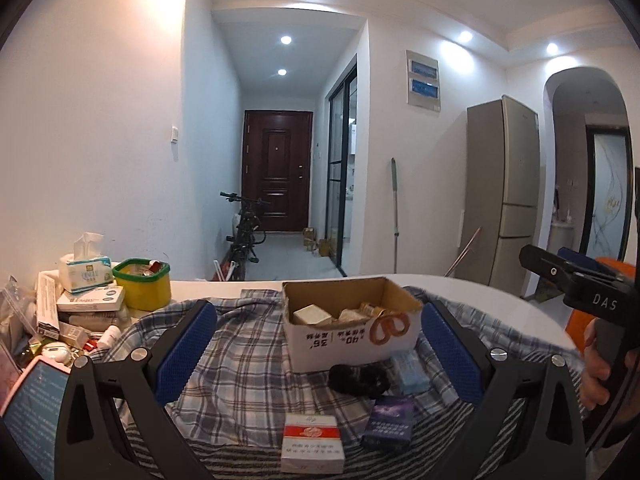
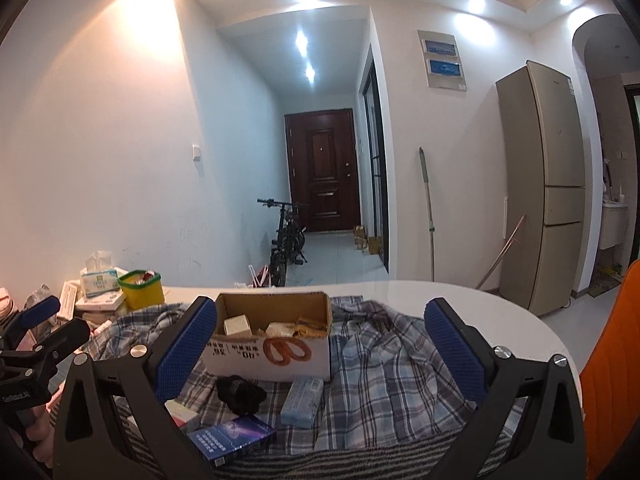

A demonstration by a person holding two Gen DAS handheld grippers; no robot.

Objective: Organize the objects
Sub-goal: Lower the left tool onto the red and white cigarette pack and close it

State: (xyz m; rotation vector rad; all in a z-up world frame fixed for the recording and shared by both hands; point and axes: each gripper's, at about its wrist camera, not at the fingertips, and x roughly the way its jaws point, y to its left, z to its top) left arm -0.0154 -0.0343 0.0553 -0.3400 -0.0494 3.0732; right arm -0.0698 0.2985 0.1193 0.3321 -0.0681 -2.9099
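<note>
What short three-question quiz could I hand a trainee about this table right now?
1. True or false: both grippers' jaws are open and empty.
2. Which item lies nearest the open white cardboard box? A) black fuzzy bundle B) red-and-white flat pack C) yellow tub with green rim
3. What covers the white table under the box?

Key: 1 true; 2 A; 3 a blue plaid cloth.

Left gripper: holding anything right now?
No. The left gripper is open and empty, its blue pads wide apart above the plaid cloth.
</note>
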